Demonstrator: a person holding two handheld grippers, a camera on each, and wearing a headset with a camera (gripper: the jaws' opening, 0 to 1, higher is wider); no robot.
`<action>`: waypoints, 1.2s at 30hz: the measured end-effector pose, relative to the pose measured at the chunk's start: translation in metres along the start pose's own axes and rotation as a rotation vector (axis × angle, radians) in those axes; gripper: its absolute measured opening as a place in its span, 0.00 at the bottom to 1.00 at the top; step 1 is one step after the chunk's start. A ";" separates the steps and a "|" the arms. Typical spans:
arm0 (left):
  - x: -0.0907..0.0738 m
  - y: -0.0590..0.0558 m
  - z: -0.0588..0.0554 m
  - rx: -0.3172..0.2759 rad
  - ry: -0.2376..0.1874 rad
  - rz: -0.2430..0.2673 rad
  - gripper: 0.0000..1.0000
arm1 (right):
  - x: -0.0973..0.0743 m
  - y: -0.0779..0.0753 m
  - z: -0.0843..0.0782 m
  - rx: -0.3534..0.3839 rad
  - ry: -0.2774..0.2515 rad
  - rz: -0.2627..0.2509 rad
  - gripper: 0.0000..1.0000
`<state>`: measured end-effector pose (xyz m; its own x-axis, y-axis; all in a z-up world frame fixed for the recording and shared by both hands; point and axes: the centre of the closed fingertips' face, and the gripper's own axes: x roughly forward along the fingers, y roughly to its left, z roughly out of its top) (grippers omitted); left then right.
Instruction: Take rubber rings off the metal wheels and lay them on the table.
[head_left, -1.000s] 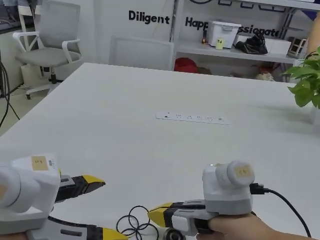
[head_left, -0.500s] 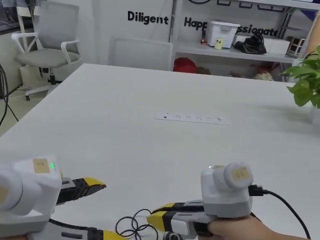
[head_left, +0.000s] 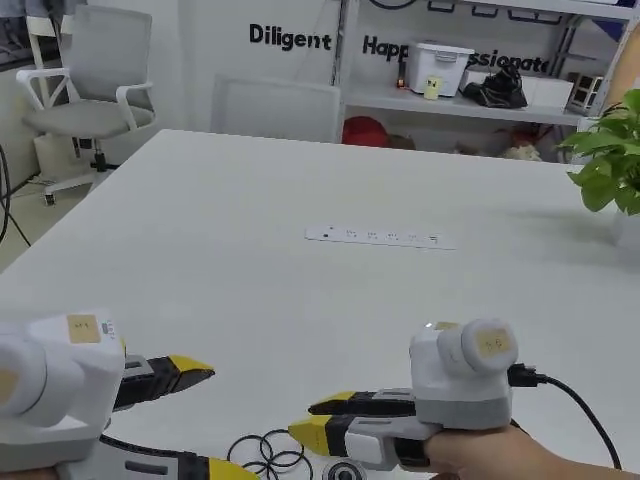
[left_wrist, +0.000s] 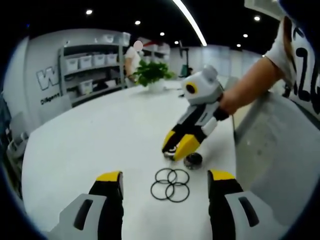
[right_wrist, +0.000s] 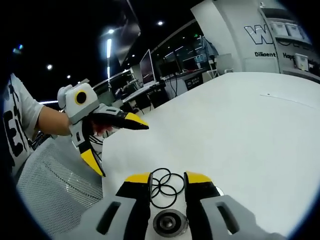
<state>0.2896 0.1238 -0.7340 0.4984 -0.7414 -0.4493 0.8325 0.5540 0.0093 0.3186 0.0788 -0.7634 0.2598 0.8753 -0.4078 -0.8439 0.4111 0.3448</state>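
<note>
Several thin black rubber rings (head_left: 268, 450) (left_wrist: 171, 184) (right_wrist: 162, 187) lie overlapping in a cluster on the white table near its front edge. A small round metal wheel (head_left: 345, 470) (left_wrist: 193, 160) (right_wrist: 170, 222) sits on the table just right of them, under my right gripper. My right gripper (head_left: 315, 420) (right_wrist: 167, 179) (left_wrist: 177, 146) points left at the rings, jaws a little apart, nothing between the tips. My left gripper (head_left: 210, 420) (left_wrist: 166, 176) (right_wrist: 121, 148) stands wide open on the other side, its jaws on either side of the cluster but short of it.
A white power strip (head_left: 370, 237) lies mid-table. A potted plant (head_left: 610, 160) stands at the right edge. An office chair (head_left: 85, 95) and shelves with boxes (head_left: 440, 65) stand beyond the far edge. The table's front edge is close behind the rings.
My right gripper's jaws have parted; before they looked shut near the rings. The rings now lie flat and settled. The head camera has shifted slightly.
</note>
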 end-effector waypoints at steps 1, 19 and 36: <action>0.000 0.000 0.001 0.006 -0.001 0.001 0.70 | -0.001 0.000 0.001 -0.007 -0.003 0.001 0.23; 0.004 -0.004 0.014 -0.022 0.001 -0.006 0.69 | -0.016 0.009 0.019 -0.133 -0.034 0.006 0.40; 0.003 -0.001 0.024 -0.018 -0.035 -0.014 0.72 | -0.038 0.006 0.029 -0.190 -0.067 -0.015 0.58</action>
<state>0.2965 0.1118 -0.7143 0.4956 -0.7617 -0.4173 0.8349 0.5503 -0.0130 0.3173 0.0550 -0.7216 0.2987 0.8868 -0.3526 -0.9112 0.3748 0.1709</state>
